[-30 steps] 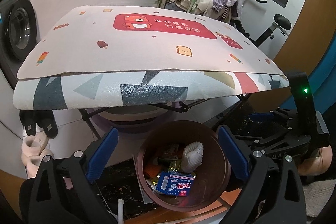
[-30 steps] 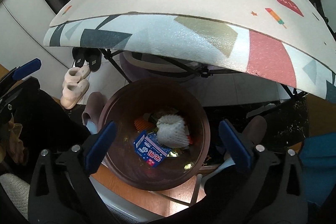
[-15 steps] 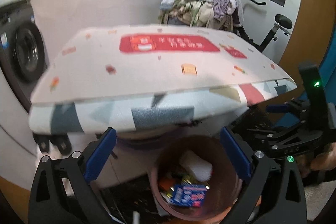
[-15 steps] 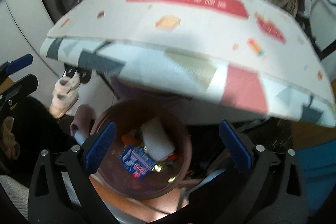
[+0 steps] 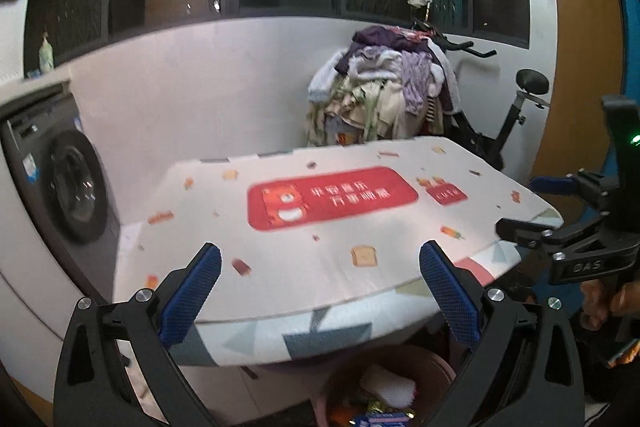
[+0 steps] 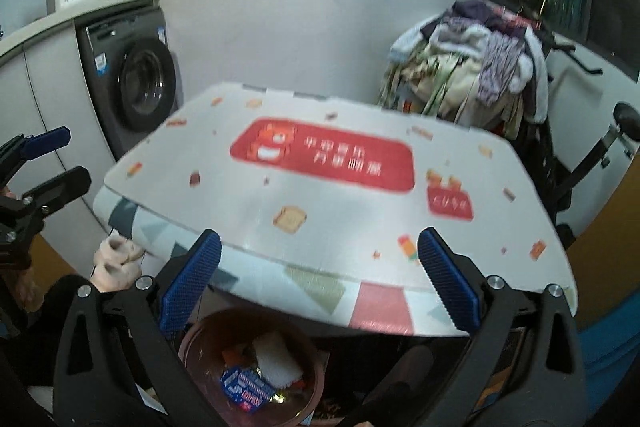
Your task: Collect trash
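— Laundry corner: a washing machine (image 6: 140,87) at left, a heap of clothes (image 6: 472,67) at the back, and a printed mat (image 6: 328,187) over the table.

— And the trash?

— Down in the brown bin (image 6: 200,339) under the mat's near edge: a blue packet (image 6: 244,385) beside a white foam net (image 6: 278,359).

— The grippers?

— Left gripper (image 5: 320,295) and right gripper (image 6: 318,287) both hang over the mat, fingers wide apart, nothing between them.

table cover (image 6: 320,195): matt printed cloth | bin (image 6: 308,355): glossy brown plastic | fingers (image 5: 192,291): ribbed blue pads
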`<state>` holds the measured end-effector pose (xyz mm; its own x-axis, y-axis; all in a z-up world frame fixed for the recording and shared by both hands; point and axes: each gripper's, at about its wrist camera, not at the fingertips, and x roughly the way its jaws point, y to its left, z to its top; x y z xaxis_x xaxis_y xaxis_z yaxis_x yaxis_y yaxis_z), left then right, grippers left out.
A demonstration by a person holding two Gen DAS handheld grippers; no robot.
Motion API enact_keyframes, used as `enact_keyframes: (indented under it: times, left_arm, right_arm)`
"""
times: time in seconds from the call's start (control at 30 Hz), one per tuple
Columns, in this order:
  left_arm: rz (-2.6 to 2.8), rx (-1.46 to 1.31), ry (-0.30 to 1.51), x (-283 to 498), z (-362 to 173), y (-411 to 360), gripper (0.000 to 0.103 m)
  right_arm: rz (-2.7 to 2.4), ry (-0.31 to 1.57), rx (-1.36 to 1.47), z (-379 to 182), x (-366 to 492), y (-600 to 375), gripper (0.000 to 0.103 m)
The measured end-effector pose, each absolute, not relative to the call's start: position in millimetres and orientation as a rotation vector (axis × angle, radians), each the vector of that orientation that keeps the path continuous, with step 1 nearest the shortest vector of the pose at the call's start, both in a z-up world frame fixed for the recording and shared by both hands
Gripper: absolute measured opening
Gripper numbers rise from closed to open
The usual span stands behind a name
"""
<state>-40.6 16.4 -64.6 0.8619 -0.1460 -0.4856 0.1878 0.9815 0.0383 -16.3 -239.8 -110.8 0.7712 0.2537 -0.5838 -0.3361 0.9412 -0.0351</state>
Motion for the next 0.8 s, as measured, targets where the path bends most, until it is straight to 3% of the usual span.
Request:
enact_keyframes:
  times: [0.8]
  left_arm:
    - [-0.085,0.090,0.444,-49.5,-32.5,18.0,0.097]
  right_arm:
    - [0.333,0.531,-0.085,-69.5,-35.1,-246.8,0.097]
